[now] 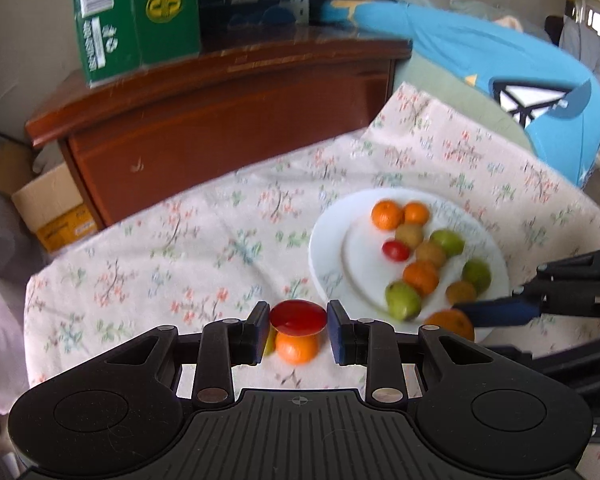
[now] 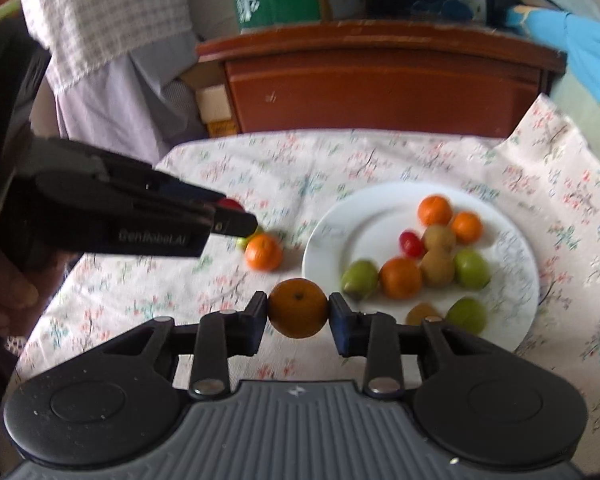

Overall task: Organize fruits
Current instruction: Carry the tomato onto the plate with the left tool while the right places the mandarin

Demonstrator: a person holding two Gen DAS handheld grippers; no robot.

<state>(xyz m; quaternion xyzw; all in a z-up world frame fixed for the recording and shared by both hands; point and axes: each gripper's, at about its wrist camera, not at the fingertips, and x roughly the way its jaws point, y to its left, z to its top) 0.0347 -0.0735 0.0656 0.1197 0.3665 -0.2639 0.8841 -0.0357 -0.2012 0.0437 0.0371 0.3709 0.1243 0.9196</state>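
My left gripper [image 1: 298, 322] is shut on a red cherry tomato [image 1: 298, 315], held just above a small orange [image 1: 297, 348] that lies on the flowered cloth [image 1: 180, 248]. A bit of green fruit [image 2: 242, 242] peeks out beside that orange [image 2: 263, 253]. In the right wrist view my right gripper [image 2: 298, 316] is shut on a dull orange fruit [image 2: 298, 307], close to the near-left rim of the white plate [image 2: 332, 232]. The plate [image 1: 328, 236] holds several oranges, green and brown fruits and one red tomato [image 1: 395, 251]. The left gripper [image 2: 240, 222] reaches in from the left.
A brown wooden dresser [image 1: 228, 120] stands behind the cloth, with a green carton [image 1: 136, 16] on top. A blue cushion [image 1: 500, 60] lies at the back right. Cardboard boxes [image 1: 52, 204] sit on the floor at left. A person's hand [image 2: 12, 292] grips the left tool.
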